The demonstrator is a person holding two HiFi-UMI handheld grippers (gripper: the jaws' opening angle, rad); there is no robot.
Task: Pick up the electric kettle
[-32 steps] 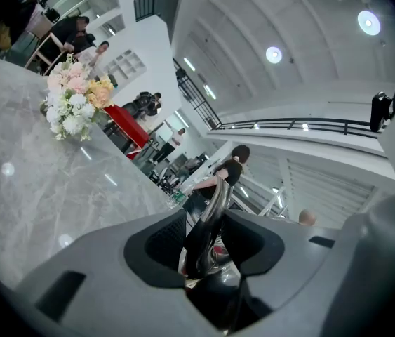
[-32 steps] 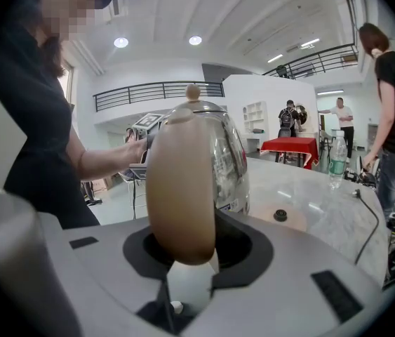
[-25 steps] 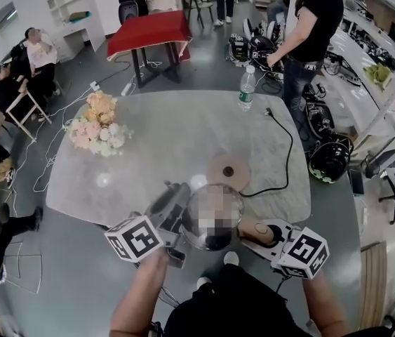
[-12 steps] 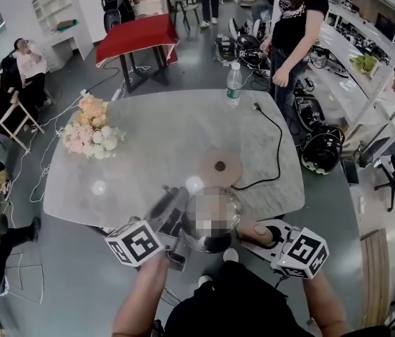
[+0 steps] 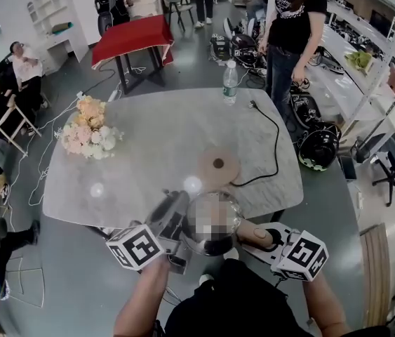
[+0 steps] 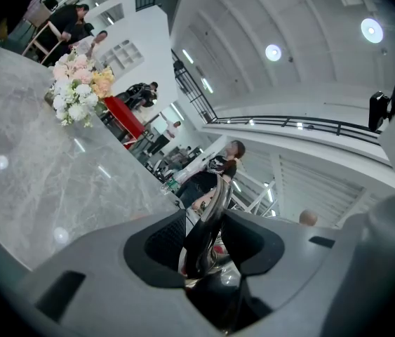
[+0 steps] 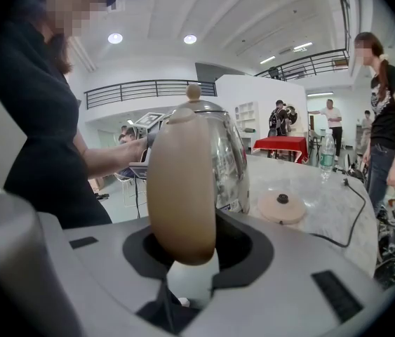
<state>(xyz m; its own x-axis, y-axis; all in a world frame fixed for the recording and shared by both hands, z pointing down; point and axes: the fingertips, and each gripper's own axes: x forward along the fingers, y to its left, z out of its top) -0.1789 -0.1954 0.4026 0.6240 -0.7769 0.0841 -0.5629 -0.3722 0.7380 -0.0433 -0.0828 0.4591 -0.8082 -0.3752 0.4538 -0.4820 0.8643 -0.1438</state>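
Left gripper [image 6: 204, 239]: jaws clamped on the shiny curved spout [image 6: 210, 209] of the electric kettle [image 5: 211, 222]. Right gripper [image 7: 183, 253]: jaws clamped on the kettle's tan handle [image 7: 181, 188].

Kettle sits between the two grippers at the near edge of the grey marble table [image 5: 148, 146], just in front of the person. It is off its round base [image 5: 218, 167], which lies just beyond it. Cannot tell if the kettle's bottom touches the top.

A black cord [image 5: 276, 140] loops from the base toward the far right edge. A water bottle [image 5: 230, 83] stands at the far edge and flowers [image 5: 88, 128] near the left edge. A bare stretch of tabletop runs between the flowers and the base.

Off the table: a standing person [image 5: 292, 27] beyond the far right corner, a red table [image 5: 130, 37] beyond the far edge.
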